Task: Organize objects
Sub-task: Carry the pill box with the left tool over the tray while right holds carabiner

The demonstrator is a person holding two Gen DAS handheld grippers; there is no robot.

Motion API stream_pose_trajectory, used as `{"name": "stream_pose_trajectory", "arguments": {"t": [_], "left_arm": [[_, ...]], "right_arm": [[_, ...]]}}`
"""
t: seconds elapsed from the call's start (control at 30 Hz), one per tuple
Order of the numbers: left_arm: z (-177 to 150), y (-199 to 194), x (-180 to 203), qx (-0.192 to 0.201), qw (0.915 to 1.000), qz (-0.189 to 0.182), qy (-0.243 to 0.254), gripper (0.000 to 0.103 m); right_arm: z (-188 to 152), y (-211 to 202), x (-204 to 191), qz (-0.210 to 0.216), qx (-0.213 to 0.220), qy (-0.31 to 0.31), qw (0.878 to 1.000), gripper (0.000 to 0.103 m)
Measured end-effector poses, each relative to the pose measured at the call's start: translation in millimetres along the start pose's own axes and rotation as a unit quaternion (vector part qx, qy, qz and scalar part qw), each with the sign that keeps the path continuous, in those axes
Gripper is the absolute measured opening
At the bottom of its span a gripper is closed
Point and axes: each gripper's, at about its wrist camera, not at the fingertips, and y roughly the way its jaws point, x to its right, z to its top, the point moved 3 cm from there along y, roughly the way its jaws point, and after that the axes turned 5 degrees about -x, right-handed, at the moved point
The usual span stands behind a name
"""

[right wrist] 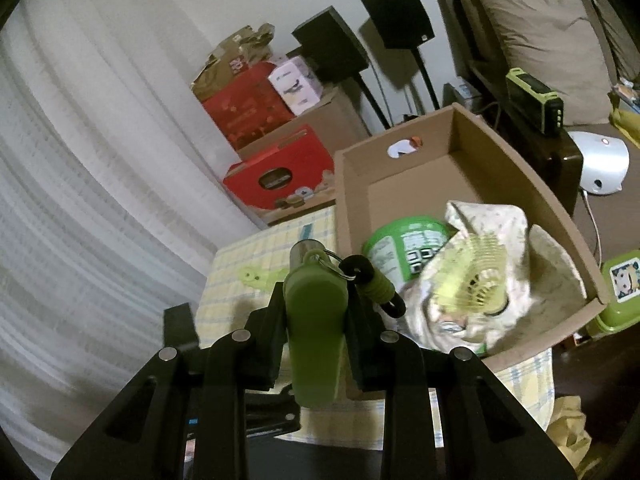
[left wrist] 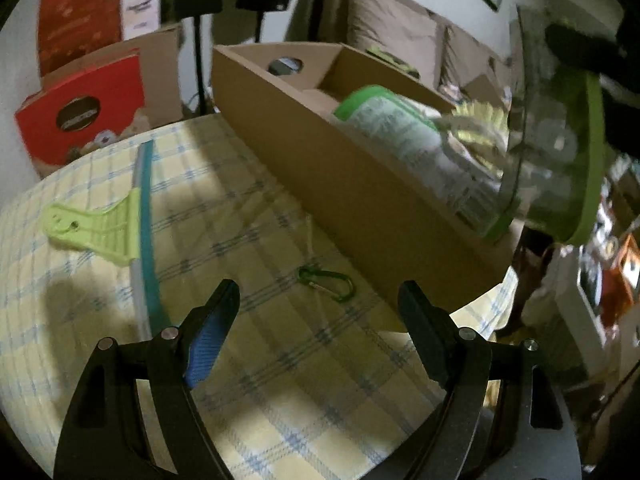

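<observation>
The left tool [left wrist: 316, 312] stands wide apart over the desk [left wrist: 248, 380], which wears a yellow and blue checked cloth, with nothing between its jaws. A green carabiner [left wrist: 328, 285] lies on the cloth just beyond the tool's fingertips, slightly right of the middle of the gap and near the box wall. Farther to the left lies a lime-green squeegee [left wrist: 116, 224] with a teal blade, well apart from the tool.

A brown cardboard box [left wrist: 328, 168] sits on the right part of the desk. Inside it lie a green-lidded canister [left wrist: 392, 128], a pale patterned cloth [right wrist: 516, 248] and a yellow-green brush [right wrist: 476, 280] resting on that cloth.

The right tool [right wrist: 316, 308] is narrow, gripping a green-handled object [right wrist: 314, 332] that stands up between its jaws; a metal ring and a dark ribbed piece [right wrist: 376, 286] hang from the object's far end. In the right wrist view this held thing is at the near left corner of the box, above the desk edge. In the left wrist view a blurred clear and green shape [left wrist: 560, 140] is at the right, over the box's near end.
</observation>
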Motion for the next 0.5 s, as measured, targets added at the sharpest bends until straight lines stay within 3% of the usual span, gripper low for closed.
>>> {"name": "stream_pose_trajectory", "arguments": {"t": [0.17,0.5], "left_arm": [[3,21,9,-0.015,0.9989,0.011,0.044,0.079],[3,40,15,-0.031,0.9956,0.019,0.087,0.074]], "right_arm": [[-1,-2,4,0.001,-0.002,0.001,1.0,0.026],[-1,-3,8,0.0,-0.006,0.001,1.0,0.026]]}}
